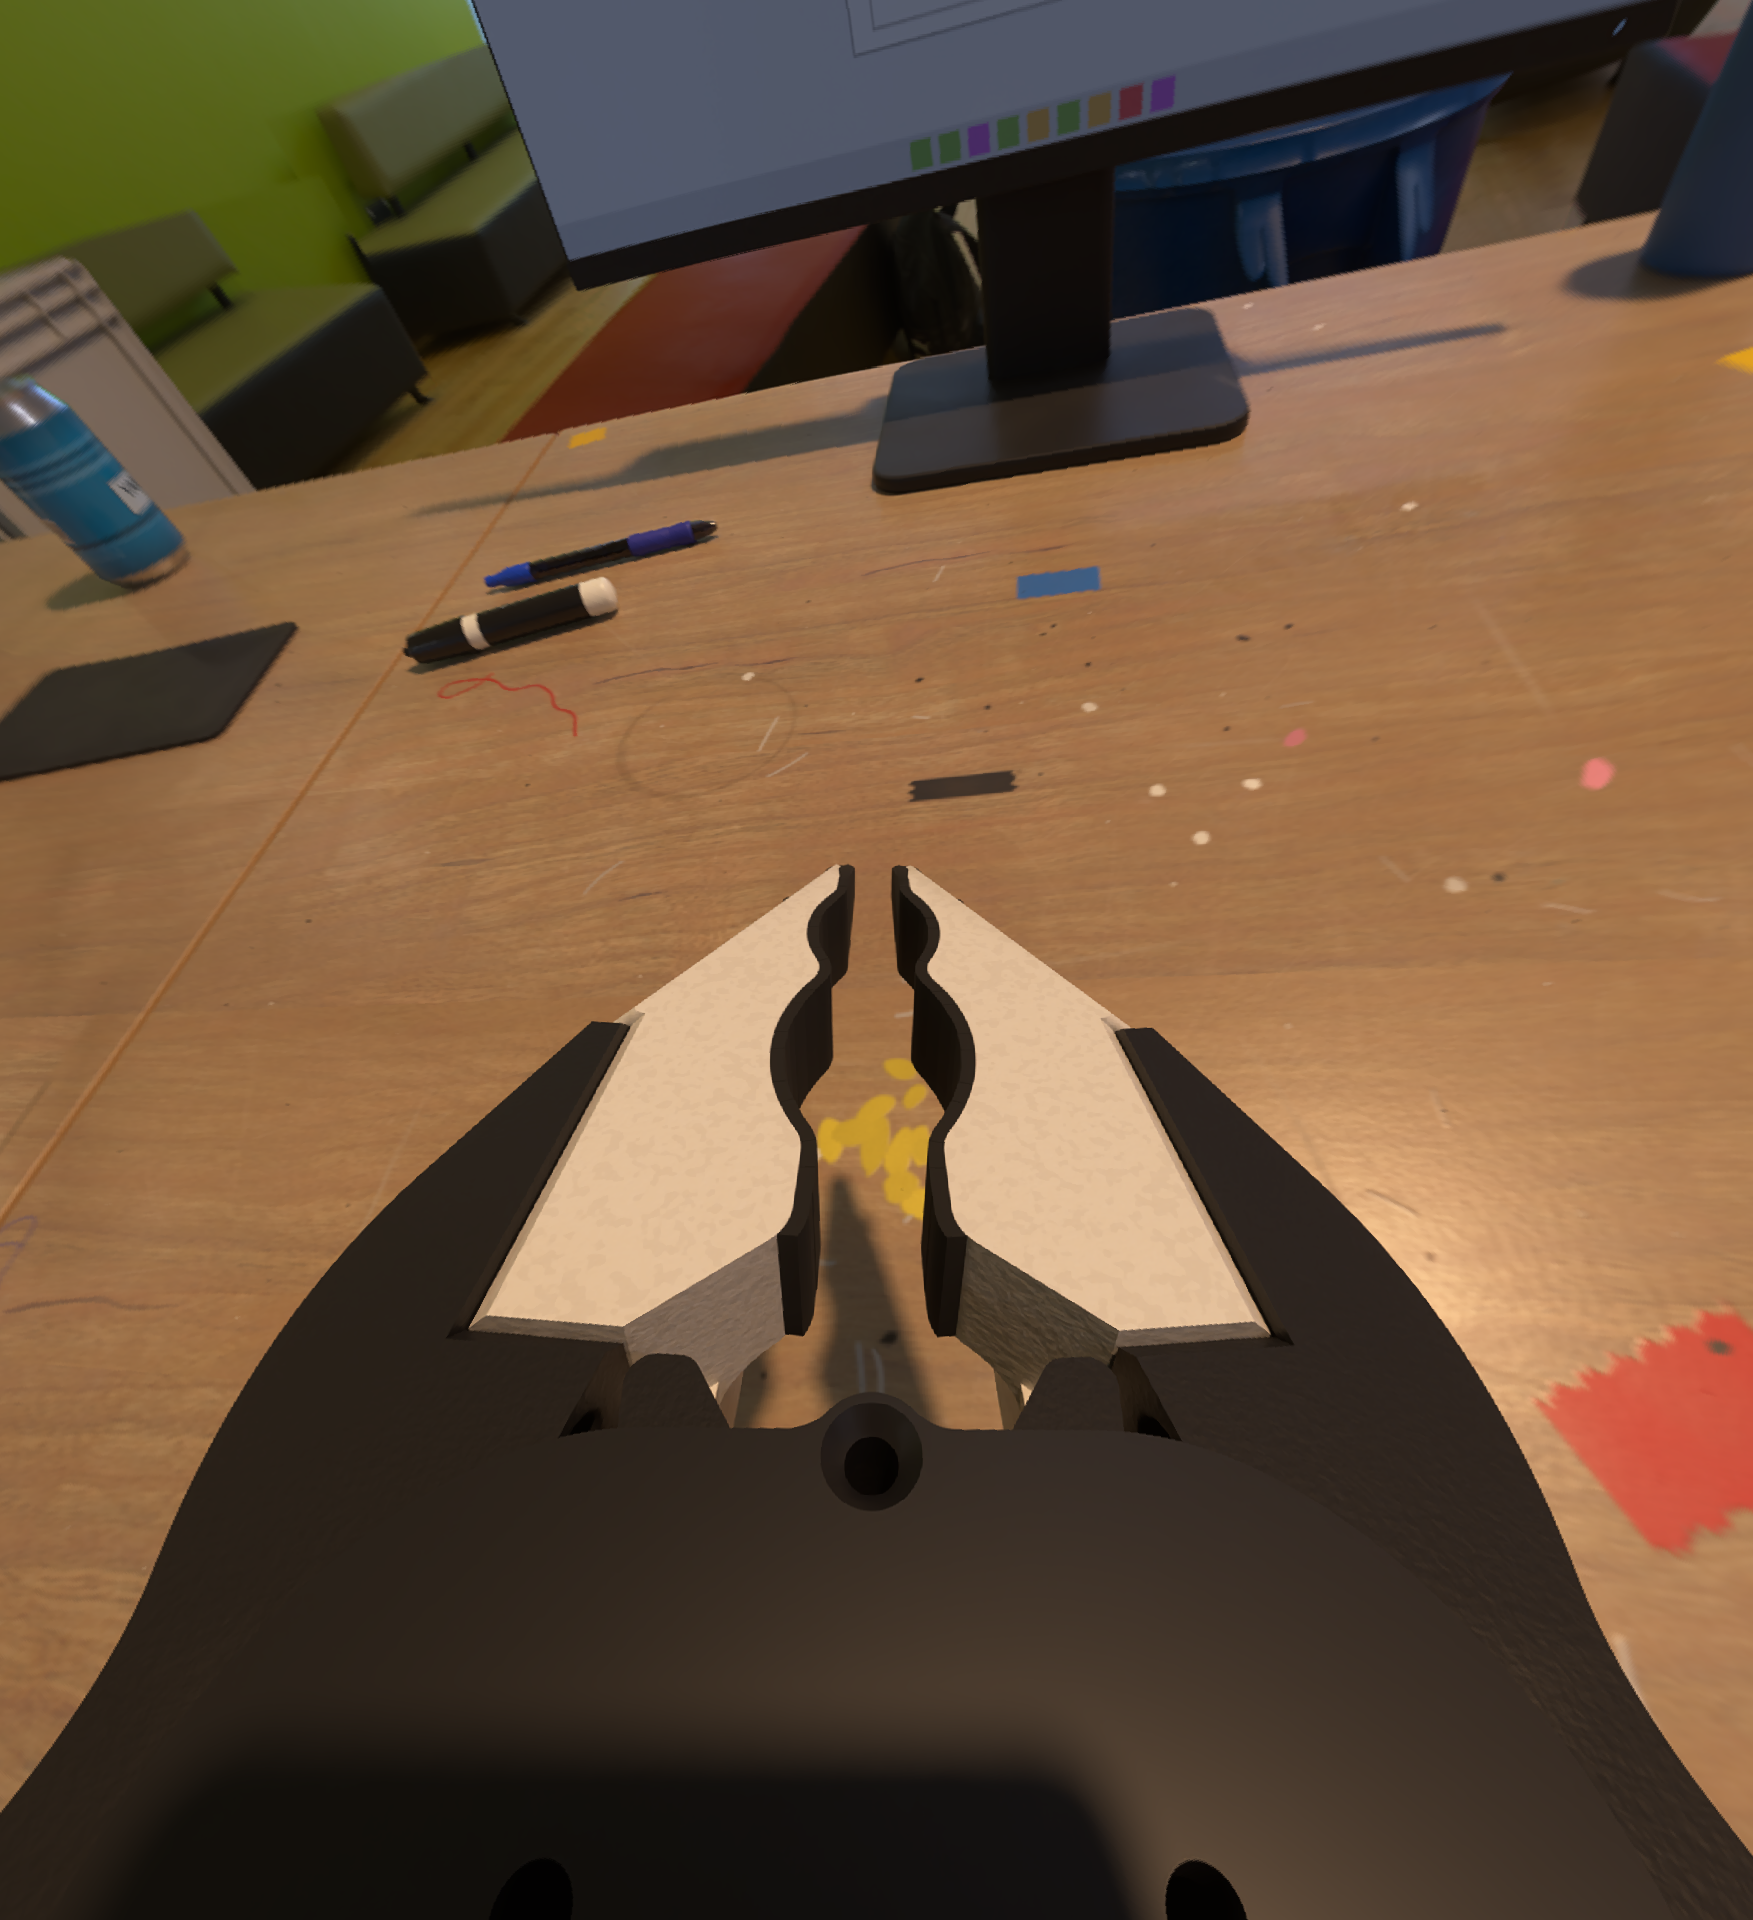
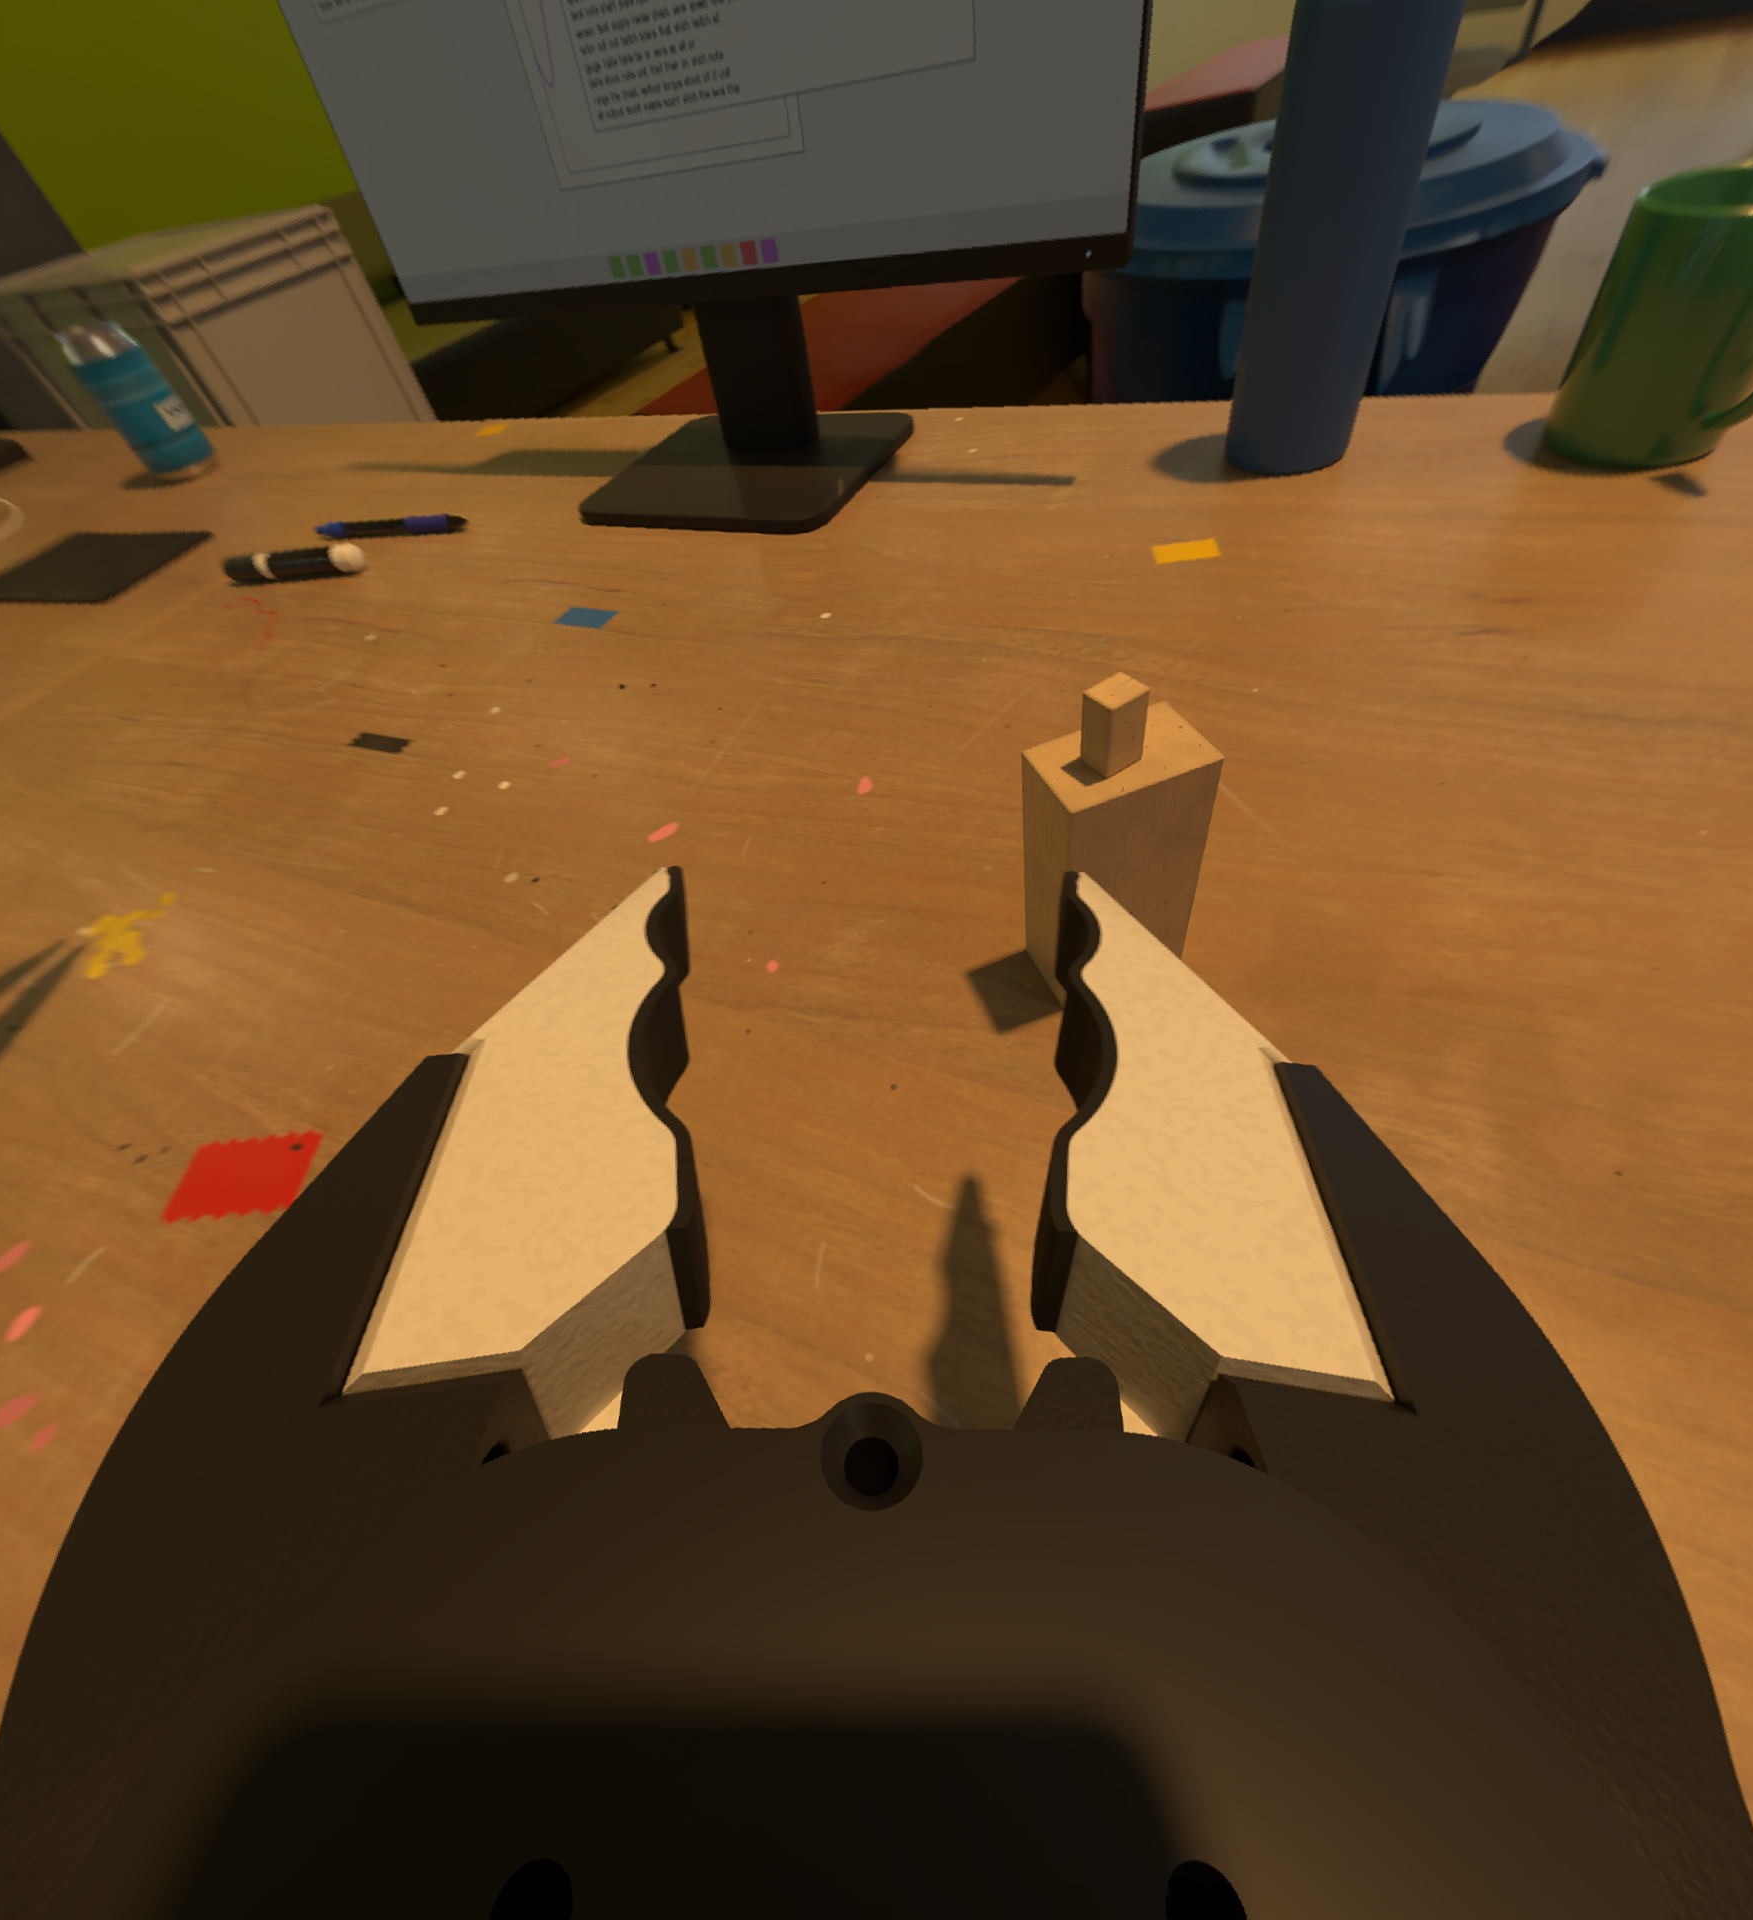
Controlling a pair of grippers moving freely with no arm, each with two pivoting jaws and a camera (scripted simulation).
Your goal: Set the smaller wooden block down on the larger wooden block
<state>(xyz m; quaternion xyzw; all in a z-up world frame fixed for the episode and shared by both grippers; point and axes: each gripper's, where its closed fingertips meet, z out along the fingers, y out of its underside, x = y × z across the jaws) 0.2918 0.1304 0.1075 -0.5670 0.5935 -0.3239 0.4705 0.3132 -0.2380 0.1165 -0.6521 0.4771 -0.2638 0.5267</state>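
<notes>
In the right wrist view the larger wooden block (image 2: 1126,842) stands upright on the wooden table (image 2: 1474,935), and the smaller wooden block (image 2: 1113,724) stands on its top face. My right gripper (image 2: 872,878) is open and empty; its right fingertip overlaps the larger block's lower part in the picture, closer to the camera than the block. My left gripper (image 1: 872,873) is shut with only a thin gap and holds nothing, above bare table. Neither block shows in the left wrist view.
A monitor on a black stand (image 2: 747,468) is at the table's back edge, with a blue cylinder (image 2: 1308,312) and green mug (image 2: 1703,312) to its right. A blue can (image 1: 72,488), two markers (image 1: 513,618) and a black pad (image 1: 124,701) lie at the left.
</notes>
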